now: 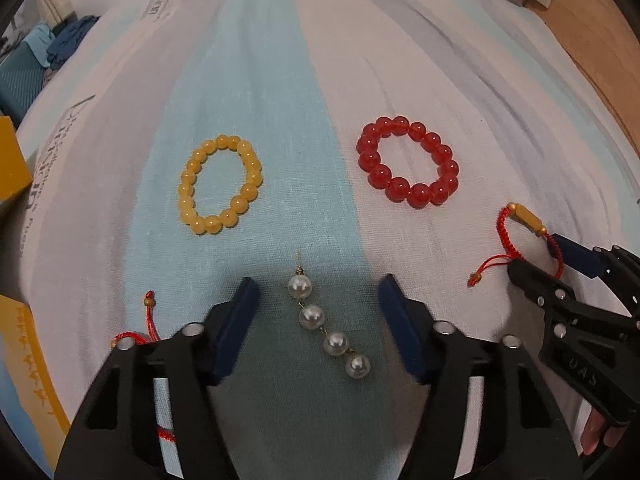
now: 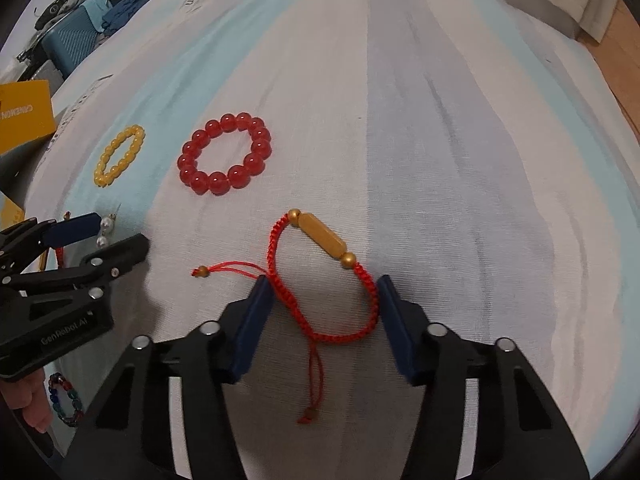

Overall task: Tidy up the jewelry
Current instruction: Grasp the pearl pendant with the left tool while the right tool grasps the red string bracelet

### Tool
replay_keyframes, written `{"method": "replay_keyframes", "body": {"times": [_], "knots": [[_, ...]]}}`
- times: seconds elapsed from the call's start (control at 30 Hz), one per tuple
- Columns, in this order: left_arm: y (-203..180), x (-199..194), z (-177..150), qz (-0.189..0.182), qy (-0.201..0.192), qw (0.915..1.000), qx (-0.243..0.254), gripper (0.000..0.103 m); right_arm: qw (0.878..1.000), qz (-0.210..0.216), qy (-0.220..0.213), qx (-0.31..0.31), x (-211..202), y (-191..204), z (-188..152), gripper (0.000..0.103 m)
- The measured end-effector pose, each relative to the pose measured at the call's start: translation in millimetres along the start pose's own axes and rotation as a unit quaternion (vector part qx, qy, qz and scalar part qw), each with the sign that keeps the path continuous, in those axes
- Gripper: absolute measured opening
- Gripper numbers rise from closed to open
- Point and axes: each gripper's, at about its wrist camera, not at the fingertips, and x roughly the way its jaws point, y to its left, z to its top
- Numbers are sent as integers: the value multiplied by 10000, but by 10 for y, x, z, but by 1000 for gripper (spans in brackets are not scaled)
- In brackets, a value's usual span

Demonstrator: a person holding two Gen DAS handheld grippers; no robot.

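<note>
A pearl drop earring (image 1: 326, 322) lies on the striped cloth between the open fingers of my left gripper (image 1: 318, 294). A yellow bead bracelet (image 1: 221, 185) and a red bead bracelet (image 1: 408, 162) lie farther out; both also show in the right wrist view, the yellow one (image 2: 119, 156) left of the red one (image 2: 225, 153). A red cord bracelet with a gold tube bead (image 2: 323, 280) lies between the open fingers of my right gripper (image 2: 323, 294). Neither gripper holds anything. Another red cord piece (image 1: 148, 320) lies partly hidden behind my left gripper's left finger.
Yellow boxes (image 1: 14, 164) stand at the left edge of the cloth. A multicoloured bead bracelet (image 2: 66, 400) lies at the lower left in the right wrist view. A teal case (image 2: 70, 40) and clothes sit beyond the far left. Wooden floor (image 1: 596, 36) shows at right.
</note>
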Motion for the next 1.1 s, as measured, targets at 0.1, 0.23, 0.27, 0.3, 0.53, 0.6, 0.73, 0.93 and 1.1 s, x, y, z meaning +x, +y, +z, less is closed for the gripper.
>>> {"method": "replay_keyframes", "body": {"times": [0.1,0.23,0.27,0.3,0.53,0.6,0.73,0.93,1.1], "knots": [[-25,-24,-30,-54,-8,10000,44,42,10000,-5,5,39,-6,-4,17,34],[-23,-83,-93,-181,-8,9998,130,22,10000,-2,7,79,-33,-19,11,25],[-25,-97,-101,-211,0,9997,152,20,10000,-3,2,82,-38,-22,12,24],[-32,-108,-109,-228,8,9996,168,15,10000,8,-8,98,-51,-29,11,23],[7,-220,-143,-312,23,9992,232,10,9997,108,-76,199,-147,-43,-1,16],[24,-251,-131,-306,4,9993,232,10,9995,141,-97,249,-180,-41,0,16],[32,-383,-146,-267,-64,9993,268,10,9993,188,-146,296,-269,-45,-3,16],[56,-561,-145,-203,-137,9994,263,10,9989,206,-187,367,-397,-37,-8,16],[91,-667,-119,-181,-205,9994,214,10,9986,212,-209,433,-522,5,-48,16]]}}
